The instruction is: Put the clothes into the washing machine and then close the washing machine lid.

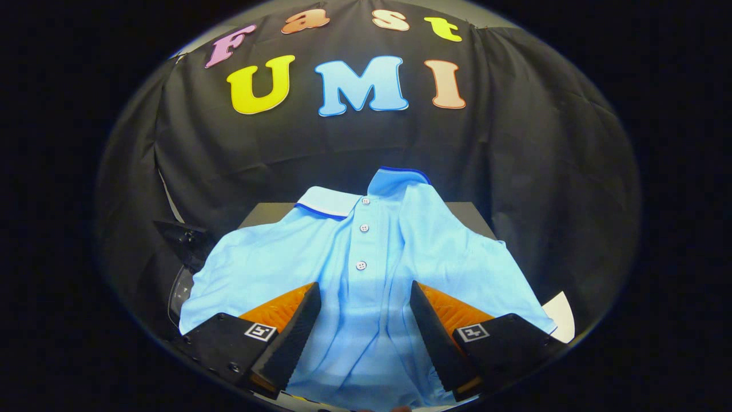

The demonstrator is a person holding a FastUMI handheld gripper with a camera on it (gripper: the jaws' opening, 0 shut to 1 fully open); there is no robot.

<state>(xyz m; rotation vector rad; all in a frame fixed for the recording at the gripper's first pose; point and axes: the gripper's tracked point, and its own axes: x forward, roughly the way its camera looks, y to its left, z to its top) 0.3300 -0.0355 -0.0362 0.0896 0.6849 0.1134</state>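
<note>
A light blue polo shirt point(452, 252) with a white collar edged in dark blue and three buttons lies spread out, front up, over a dark flat-topped body point(269, 213) that I take for the washing machine. Its lid and opening are hidden under the cloth. My gripper point(365, 286) hovers low over the shirt's button strip, open, fingers wide apart. The shirt's middle lies between and beneath the fingers, and neither finger presses on it. The collar lies beyond the fingertips.
A dark fitting with a curved rim point(184, 246) shows at the shirt's left edge. A white sheet corner point(563, 320) pokes out beside the right sleeve. The black cloth wall hangs close behind the dark top.
</note>
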